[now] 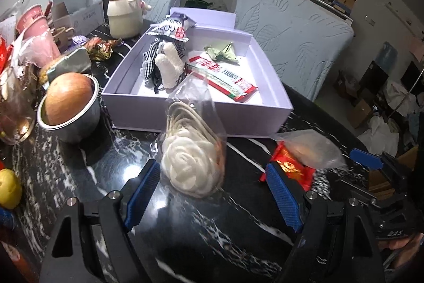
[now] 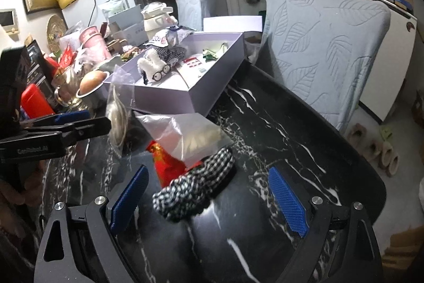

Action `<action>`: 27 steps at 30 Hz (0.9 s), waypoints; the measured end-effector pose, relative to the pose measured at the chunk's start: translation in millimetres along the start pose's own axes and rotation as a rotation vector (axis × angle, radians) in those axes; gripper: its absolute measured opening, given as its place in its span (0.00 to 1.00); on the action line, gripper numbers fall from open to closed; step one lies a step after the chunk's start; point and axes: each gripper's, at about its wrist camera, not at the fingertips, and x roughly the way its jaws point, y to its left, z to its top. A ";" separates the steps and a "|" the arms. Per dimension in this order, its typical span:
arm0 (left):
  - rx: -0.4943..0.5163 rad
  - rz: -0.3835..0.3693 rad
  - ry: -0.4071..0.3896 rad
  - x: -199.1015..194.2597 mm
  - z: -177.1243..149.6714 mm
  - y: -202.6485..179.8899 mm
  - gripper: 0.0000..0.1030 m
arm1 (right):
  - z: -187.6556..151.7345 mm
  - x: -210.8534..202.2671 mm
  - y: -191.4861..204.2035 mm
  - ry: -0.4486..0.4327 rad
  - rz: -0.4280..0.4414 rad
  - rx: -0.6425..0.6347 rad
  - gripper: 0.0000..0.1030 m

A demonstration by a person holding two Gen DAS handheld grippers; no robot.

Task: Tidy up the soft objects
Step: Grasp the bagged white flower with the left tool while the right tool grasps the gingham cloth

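A white rose-shaped soft piece in a clear bag (image 1: 192, 166) lies on the black marble table, between the spread fingers of my open left gripper (image 1: 213, 192). A black-and-white checked scrunchie (image 2: 196, 190) lies between the fingers of my open right gripper (image 2: 209, 200), next to a red packet (image 2: 167, 163) and a clear bag (image 2: 190, 137). A lavender box (image 1: 201, 110) behind them holds a plush doll (image 1: 167, 62), a red-and-white packet (image 1: 222, 76) and a green cloth (image 1: 222, 51). The box also shows in the right wrist view (image 2: 209, 86).
A steel cup with an apple (image 1: 70, 105) stands left of the box. Cups, a cream jar (image 1: 124, 12), wrappers and a lemon (image 1: 9, 191) crowd the left side. Two blue-covered chairs (image 2: 323, 44) stand behind the table. The right gripper shows at the left view's right edge (image 1: 371, 163).
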 end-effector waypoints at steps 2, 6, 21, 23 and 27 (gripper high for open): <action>-0.002 0.007 0.001 11.7 3.8 5.2 0.80 | 2.8 6.0 -0.1 0.008 0.002 -0.005 0.90; -0.001 0.020 0.015 27.9 8.5 12.2 0.80 | 7.7 16.3 0.5 0.027 0.006 -0.010 0.90; 0.029 -0.018 0.090 49.1 1.8 7.2 0.65 | -1.8 30.1 -3.9 0.085 0.022 0.029 0.76; 0.031 -0.032 0.093 47.8 0.8 4.4 0.63 | -5.0 33.4 -8.5 0.114 0.032 0.055 0.67; 0.053 -0.037 0.095 45.6 -4.5 -4.4 0.60 | -8.2 30.5 -10.7 0.125 0.057 0.071 0.44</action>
